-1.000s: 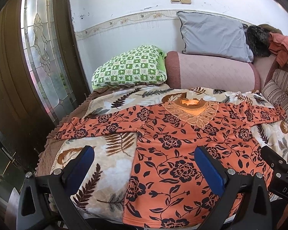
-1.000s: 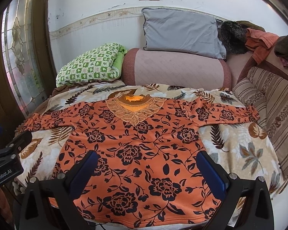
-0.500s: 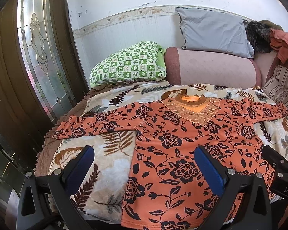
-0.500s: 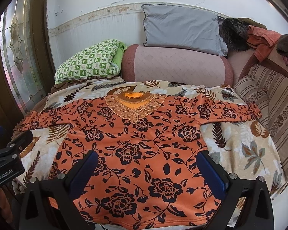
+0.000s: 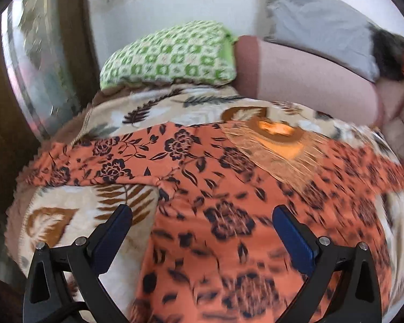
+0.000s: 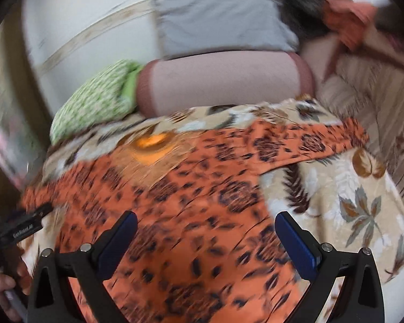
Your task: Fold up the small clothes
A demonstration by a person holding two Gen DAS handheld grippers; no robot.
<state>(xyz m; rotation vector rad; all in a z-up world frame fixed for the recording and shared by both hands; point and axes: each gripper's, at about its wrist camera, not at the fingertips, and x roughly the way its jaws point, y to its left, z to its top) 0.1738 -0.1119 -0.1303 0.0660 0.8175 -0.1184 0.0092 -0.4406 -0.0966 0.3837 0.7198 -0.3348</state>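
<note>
An orange blouse with black flowers (image 5: 229, 193) (image 6: 191, 188) lies spread flat on a leaf-print blanket (image 5: 67, 215) (image 6: 350, 196), sleeves out to both sides. Its lace neckline (image 5: 277, 145) faces the far pillows. My left gripper (image 5: 202, 226) hovers open over the blouse's left side, near the left armpit. My right gripper (image 6: 206, 228) hovers open over the blouse's right lower half. Neither holds anything. The left sleeve (image 5: 94, 158) and right sleeve (image 6: 309, 142) lie stretched out. Both views are motion-blurred.
A green checked pillow (image 5: 172, 56), a pink bolster (image 5: 304, 80) and a grey pillow (image 5: 317, 24) line the far wall. A striped cushion (image 6: 385, 113) borders the right. A glass door panel (image 5: 35, 62) stands left. A hand (image 6: 2, 288) holding the left gripper shows at the lower left.
Both grippers have moved forward and lower toward the blouse, the left swinging leftward and the right rightward. The blouse has not moved and both grippers stay open.
</note>
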